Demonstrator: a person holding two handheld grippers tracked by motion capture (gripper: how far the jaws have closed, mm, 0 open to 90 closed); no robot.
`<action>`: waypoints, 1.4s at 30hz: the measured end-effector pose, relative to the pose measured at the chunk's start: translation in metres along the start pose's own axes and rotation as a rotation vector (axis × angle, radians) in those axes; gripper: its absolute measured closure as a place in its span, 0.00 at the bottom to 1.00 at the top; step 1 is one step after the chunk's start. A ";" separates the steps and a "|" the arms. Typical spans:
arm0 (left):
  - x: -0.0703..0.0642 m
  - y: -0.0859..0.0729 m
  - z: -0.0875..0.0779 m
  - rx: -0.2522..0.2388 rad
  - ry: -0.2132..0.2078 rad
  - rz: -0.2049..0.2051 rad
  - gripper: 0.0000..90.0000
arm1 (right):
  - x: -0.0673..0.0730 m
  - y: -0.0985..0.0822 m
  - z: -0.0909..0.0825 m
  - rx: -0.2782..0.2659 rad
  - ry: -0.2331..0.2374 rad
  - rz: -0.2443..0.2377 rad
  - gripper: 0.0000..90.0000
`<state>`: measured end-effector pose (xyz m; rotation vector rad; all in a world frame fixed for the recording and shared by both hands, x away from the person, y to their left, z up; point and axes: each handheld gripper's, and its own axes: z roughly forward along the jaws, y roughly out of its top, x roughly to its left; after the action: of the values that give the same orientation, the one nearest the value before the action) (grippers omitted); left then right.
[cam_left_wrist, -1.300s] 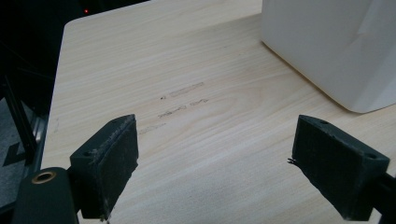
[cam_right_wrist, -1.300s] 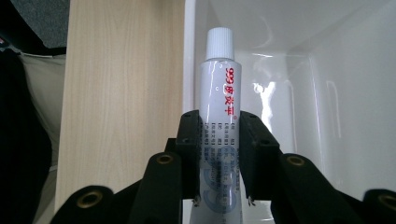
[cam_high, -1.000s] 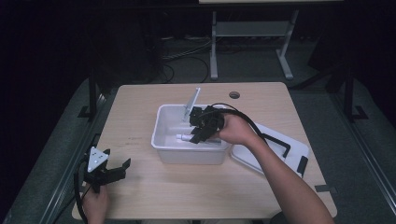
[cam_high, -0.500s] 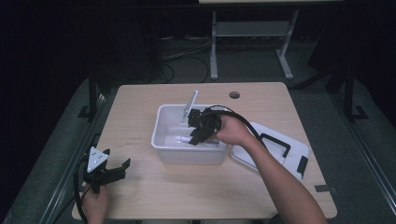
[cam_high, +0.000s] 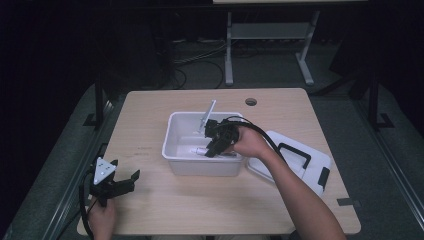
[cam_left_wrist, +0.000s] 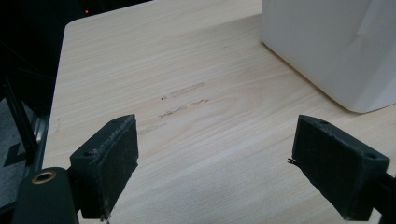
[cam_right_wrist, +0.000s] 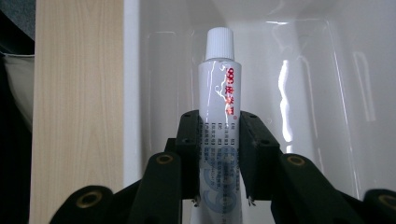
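Observation:
A white tube with a white cap and red print (cam_right_wrist: 217, 112) sits between the pads of my right gripper (cam_right_wrist: 218, 154), which is shut on it. The tube points into a white plastic bin (cam_right_wrist: 299, 60). From above, my right gripper (cam_high: 212, 147) reaches down inside the bin (cam_high: 175, 165) at the table's middle, with the tube (cam_high: 197, 149) low near the bin's floor. My left gripper (cam_high: 117, 182) rests open near the table's front left corner. Its pads (cam_left_wrist: 112, 161) are wide apart over bare wood.
The bin's white lid with black handle (cam_high: 300, 160) lies on the table right of the bin. A round cable hole (cam_high: 251, 101) is at the table's back. A grey plate (cam_high: 206, 116) sticks up from the right gripper. The bin's corner (cam_left_wrist: 327, 46) stands ahead of the left gripper.
My right gripper has sunk lower into the bin with the tube in it. The left gripper has kept still.

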<state>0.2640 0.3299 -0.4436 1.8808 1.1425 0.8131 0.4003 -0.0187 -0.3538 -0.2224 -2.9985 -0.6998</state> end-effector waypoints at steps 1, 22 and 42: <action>0.000 0.000 0.000 -0.001 0.000 -0.002 0.15 | -0.001 -0.001 0.001 0.000 0.002 0.002 0.79; 0.001 0.000 0.000 -0.001 0.001 -0.002 0.15 | -0.005 -0.004 0.004 0.006 0.015 0.038 0.69; -0.001 0.000 0.000 0.003 0.001 0.001 0.15 | -0.004 -0.018 -0.047 -0.042 -0.041 0.094 0.53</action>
<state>0.2640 0.3291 -0.4436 1.8838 1.1445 0.8137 0.4026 -0.0556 -0.3201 -0.3816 -2.9903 -0.7575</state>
